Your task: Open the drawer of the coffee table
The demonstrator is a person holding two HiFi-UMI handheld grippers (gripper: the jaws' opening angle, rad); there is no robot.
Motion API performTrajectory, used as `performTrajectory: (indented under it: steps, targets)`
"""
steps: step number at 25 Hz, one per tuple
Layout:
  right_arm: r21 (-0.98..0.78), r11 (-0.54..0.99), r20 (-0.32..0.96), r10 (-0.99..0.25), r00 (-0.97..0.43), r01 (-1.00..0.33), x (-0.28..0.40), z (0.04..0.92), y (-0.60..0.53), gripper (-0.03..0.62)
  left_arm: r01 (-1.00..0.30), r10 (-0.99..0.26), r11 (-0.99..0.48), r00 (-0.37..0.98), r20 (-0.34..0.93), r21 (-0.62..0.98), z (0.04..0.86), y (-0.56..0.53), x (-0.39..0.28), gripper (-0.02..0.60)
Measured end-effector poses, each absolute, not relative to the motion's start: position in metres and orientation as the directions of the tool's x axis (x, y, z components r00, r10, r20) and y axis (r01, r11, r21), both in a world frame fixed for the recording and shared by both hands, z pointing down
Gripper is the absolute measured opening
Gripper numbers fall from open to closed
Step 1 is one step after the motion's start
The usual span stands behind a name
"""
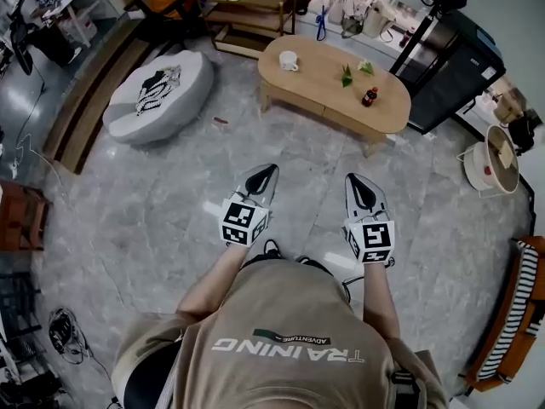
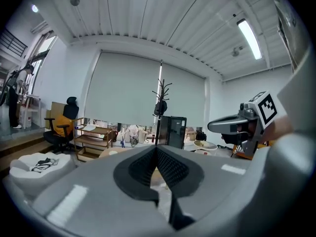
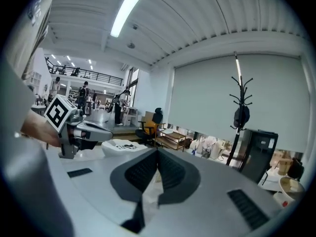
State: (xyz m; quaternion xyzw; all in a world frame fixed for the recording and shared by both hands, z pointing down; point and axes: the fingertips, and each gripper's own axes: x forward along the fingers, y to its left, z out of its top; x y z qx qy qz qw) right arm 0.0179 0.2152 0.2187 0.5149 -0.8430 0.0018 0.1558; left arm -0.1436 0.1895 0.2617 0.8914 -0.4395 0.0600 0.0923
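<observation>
The oval wooden coffee table stands across the marble floor ahead of me, with a white cup, two small green items and a dark red bottle on its top. I cannot make out its drawer from here. My left gripper and right gripper are held side by side over the floor, well short of the table, both pointing toward it. Each is shut with nothing between its jaws, as the left gripper and right gripper show in their own views.
A white round pouf sits on the floor left of the table. Behind it are a low wooden shelf and an office chair. A black cabinet and a coat rack stand at the right, with a round basket beside them. Cables lie at the lower left.
</observation>
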Motion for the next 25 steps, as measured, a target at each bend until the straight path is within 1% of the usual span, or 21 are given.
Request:
performTrajectory:
  steps: [3, 9, 16, 19, 23, 25]
  targets:
    - [0.170, 0.458, 0.250, -0.877, -0.411, -0.873, 0.010, 0.215, 0.207, 0.005, -0.788, -0.765, -0.609, 0.613, 0.196, 0.086, 0.264, 0.176, -0.157, 0.006]
    - [0.156, 0.409, 0.221, -0.902, -0.372, -0.899, 0.022, 0.201, 0.188, 0.005, -0.774, -0.754, -0.629, 0.630, 0.184, 0.076, 0.253, 0.160, -0.154, 0.006]
    - [0.118, 0.419, 0.221, -0.895, -0.387, -0.900, 0.051, 0.212, 0.161, 0.005, -0.779, -0.757, -0.624, 0.623, 0.194, 0.067, 0.254, 0.140, -0.127, 0.006]
    - [0.078, 0.442, 0.223, -0.882, -0.416, -0.894, 0.072, 0.213, 0.143, 0.005, -0.789, -0.768, -0.614, 0.603, 0.214, 0.024, 0.246, 0.131, -0.109, 0.006]
    - [0.119, 0.461, 0.205, -0.878, -0.433, -0.879, 0.093, 0.215, 0.118, 0.005, -0.794, -0.781, -0.607, 0.588, 0.212, -0.032, 0.236, 0.116, -0.090, 0.006]
    - [0.093, 0.474, 0.194, -0.871, -0.451, -0.876, 0.099, 0.220, 0.110, 0.005, -0.804, -0.790, -0.593, 0.573, 0.218, -0.038, 0.236, 0.108, -0.084, 0.006]
